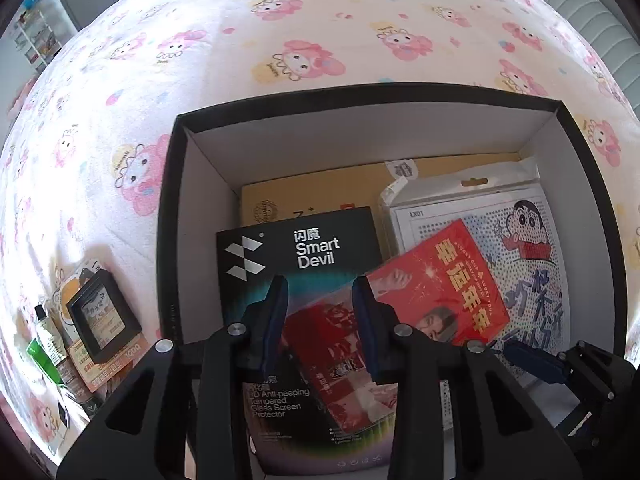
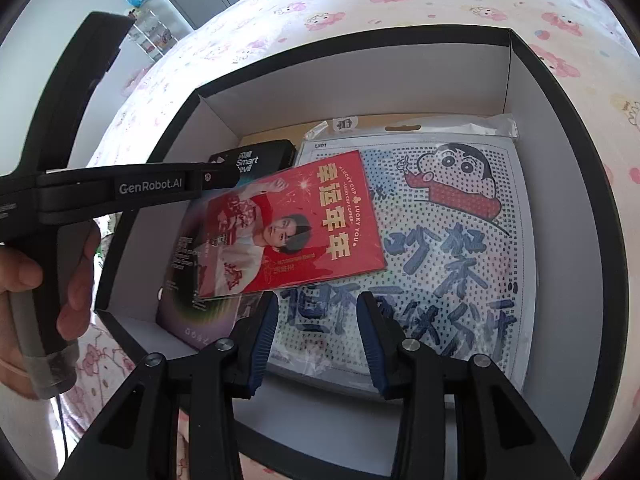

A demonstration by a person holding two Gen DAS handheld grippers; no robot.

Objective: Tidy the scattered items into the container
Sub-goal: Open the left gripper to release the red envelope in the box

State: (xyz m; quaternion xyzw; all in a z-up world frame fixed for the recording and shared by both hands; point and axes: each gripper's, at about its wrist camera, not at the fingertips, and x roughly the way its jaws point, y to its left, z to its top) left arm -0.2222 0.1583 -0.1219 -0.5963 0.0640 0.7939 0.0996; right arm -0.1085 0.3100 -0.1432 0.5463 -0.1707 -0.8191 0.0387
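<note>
A black box with white inner walls [image 1: 208, 168] [image 2: 520, 80] sits on the bed. Inside lie a black Smart Devil screen-protector pack [image 1: 304, 252] [image 2: 248, 162], a cartoon bead-art sheet in plastic [image 1: 532, 272] [image 2: 452, 232] and a red card packet [image 1: 452, 280] [image 2: 296, 224] resting tilted on top of them. My left gripper [image 1: 320, 320] is open above the red packet's near end, not touching it. My right gripper [image 2: 316, 336] is open and empty over the bead-art sheet; its tip shows in the left wrist view [image 1: 536, 360].
Outside the box on the left, on the pink cartoon bedsheet [image 1: 320, 40], lie a small black framed item [image 1: 102, 316], a green tube [image 1: 44, 356] and some cards. A tan envelope [image 1: 320, 192] lies at the box bottom. A shelf [image 2: 148, 28] stands beyond the bed.
</note>
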